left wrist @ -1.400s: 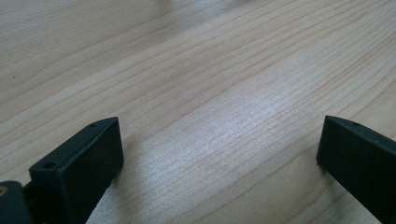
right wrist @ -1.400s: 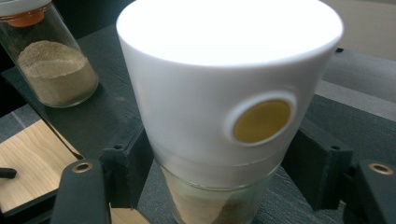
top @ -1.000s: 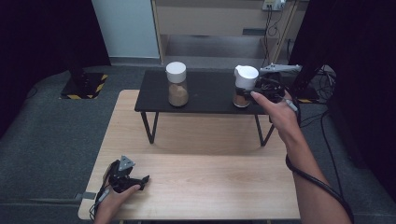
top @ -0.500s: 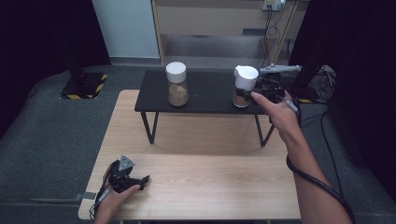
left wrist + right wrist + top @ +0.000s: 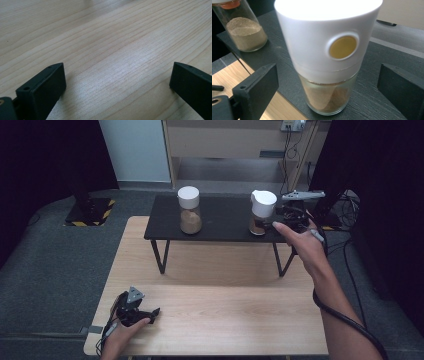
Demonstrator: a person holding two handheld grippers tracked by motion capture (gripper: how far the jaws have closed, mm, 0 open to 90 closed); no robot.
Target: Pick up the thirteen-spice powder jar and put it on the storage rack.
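On the low black surface (image 5: 220, 217) stands a glass jar (image 5: 328, 62), white-capped, holding brown powder; the right hand-held gripper (image 5: 328, 82) has just been opening, jaws apart around it. Left hand-held gripper (image 5: 134, 307) rests wide open on pale wood grain.
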